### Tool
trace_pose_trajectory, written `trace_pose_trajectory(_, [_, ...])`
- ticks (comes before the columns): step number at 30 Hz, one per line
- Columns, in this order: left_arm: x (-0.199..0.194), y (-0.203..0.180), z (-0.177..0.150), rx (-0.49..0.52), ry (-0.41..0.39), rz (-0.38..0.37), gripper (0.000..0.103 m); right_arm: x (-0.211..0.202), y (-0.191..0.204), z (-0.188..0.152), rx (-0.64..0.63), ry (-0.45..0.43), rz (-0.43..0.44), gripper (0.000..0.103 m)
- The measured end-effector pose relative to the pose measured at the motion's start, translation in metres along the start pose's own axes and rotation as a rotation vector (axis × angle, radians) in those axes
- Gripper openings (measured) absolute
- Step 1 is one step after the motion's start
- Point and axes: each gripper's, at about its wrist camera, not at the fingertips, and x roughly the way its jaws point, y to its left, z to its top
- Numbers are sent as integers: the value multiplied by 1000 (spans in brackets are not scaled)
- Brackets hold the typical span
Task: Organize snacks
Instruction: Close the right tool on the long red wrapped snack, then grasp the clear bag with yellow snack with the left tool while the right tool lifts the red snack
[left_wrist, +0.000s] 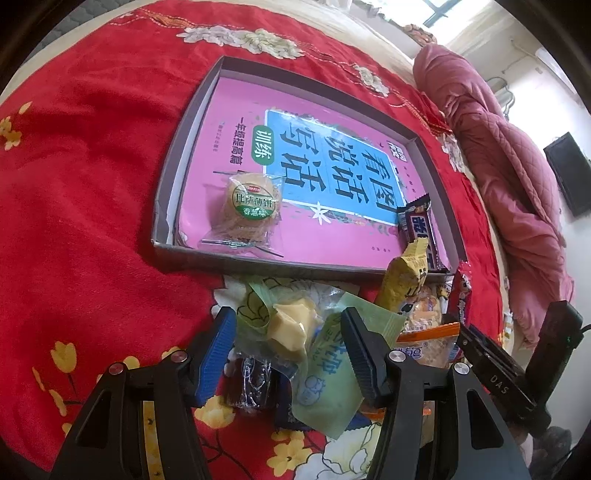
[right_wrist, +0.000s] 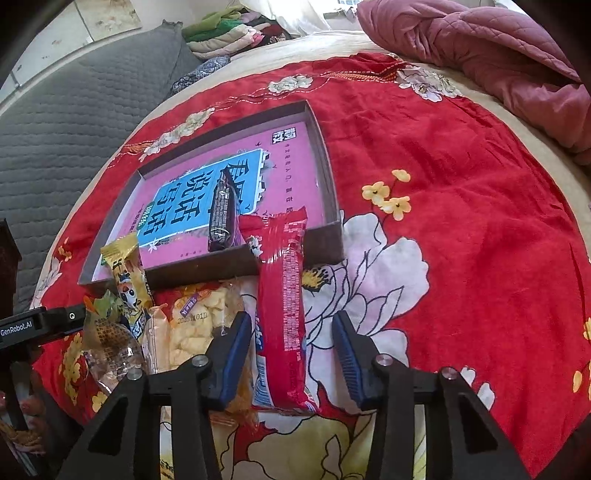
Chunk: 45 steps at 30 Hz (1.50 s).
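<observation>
Only the left wrist view shows the round cracker pack (left_wrist: 249, 210) in the box (left_wrist: 173, 147) at centre; only the right wrist view shows the folded clothes (right_wrist: 236, 33) at top. Two snacks lie in the box – that pack and a dark bar (left_wrist: 419, 229). The left gripper (left_wrist: 290, 354) stands apart around a green packet (left_wrist: 332, 369), contact unclear. The right gripper (right_wrist: 291, 354) is apart – the red packet (right_wrist: 282, 306) lies between its jaws, near the left pad, its far end on the box's rim

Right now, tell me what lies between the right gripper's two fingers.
In the right wrist view, the right gripper straddles a long red snack packet lying on the floral bedspread; its far end leans on the box wall. Neither pad touches it.
</observation>
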Motion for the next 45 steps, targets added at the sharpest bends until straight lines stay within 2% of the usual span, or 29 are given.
trace_pose_trajectory(7, [4, 1, 1, -4, 3, -10, 61, 5, 4, 1, -18, 8, 1, 32])
trace_pose_trajectory(13, [7, -4, 2, 26, 6, 8, 55, 7, 3, 2, -9, 11, 17, 25])
trace_pose_trajectory(18, [8, -12, 0, 67, 8, 18, 45, 7, 5, 3, -14, 9, 20, 24])
trace_pose_trajectory(19, [8, -13, 0, 74, 7, 19, 40, 7, 4, 3, -18, 8, 19, 24])
trace_pose_trajectory(23, [9, -21, 0, 123, 2, 42, 38, 7, 4, 3, -18, 9, 21, 24])
trace_pose_trajectory(31, [3, -21, -1, 110, -17, 13, 36, 6, 3, 5, -12, 3, 38, 24])
trace_pose_trajectory(43, [-19, -21, 2, 108, -62, -9, 36, -11, 8, 9, -39, -68, 53, 24])
trace_pose_trajectory(44, [-22, -20, 2, 107, -69, -11, 35, -12, 8, 10, -35, -71, 54, 24])
trace_pose_trajectory(45, [-25, -21, 3, 107, -78, -9, 29, -14, 7, 10, -31, -77, 57, 24])
